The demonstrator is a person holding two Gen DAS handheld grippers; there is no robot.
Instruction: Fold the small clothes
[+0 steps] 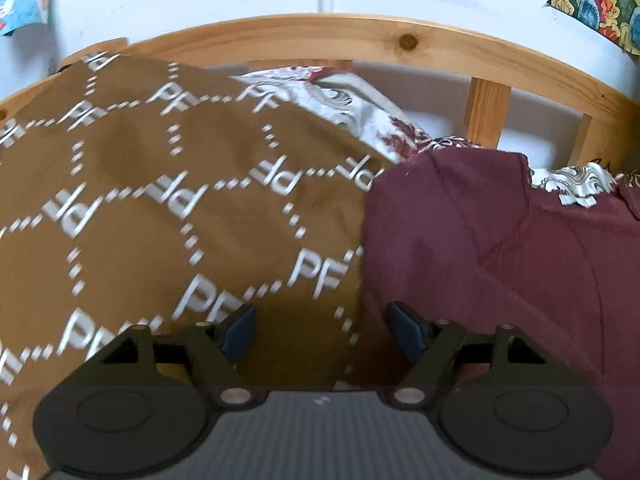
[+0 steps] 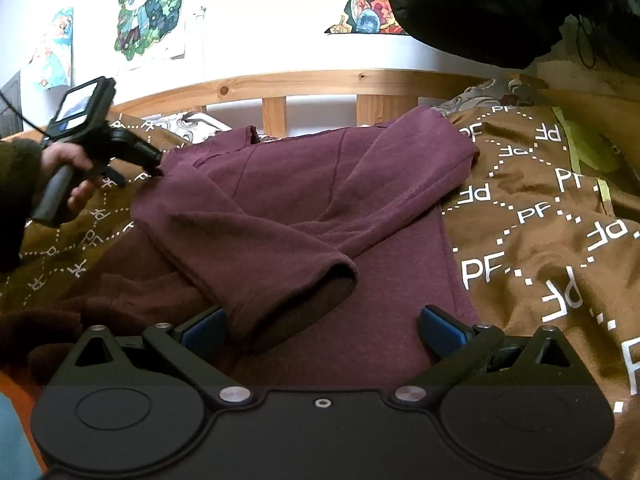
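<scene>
A maroon long-sleeved top (image 2: 304, 184) lies spread on a brown bedspread (image 2: 532, 216) printed with white "PF" letters. One sleeve is folded across its body, its cuff (image 2: 320, 292) lying near my right gripper (image 2: 322, 330), which is open and empty with its jaws either side of the cuff. My left gripper (image 1: 322, 326) is open and empty, low over the bedspread at the top's left edge (image 1: 500, 264). The left gripper also shows in the right wrist view (image 2: 154, 168), at the top's far left shoulder.
A wooden bed frame rail (image 2: 320, 80) runs behind the bed, with a white wall and colourful pictures (image 2: 148, 12) above. A patterned white and red sheet (image 1: 360, 108) shows near the rail. A dark garment (image 2: 480, 4) hangs at the upper right.
</scene>
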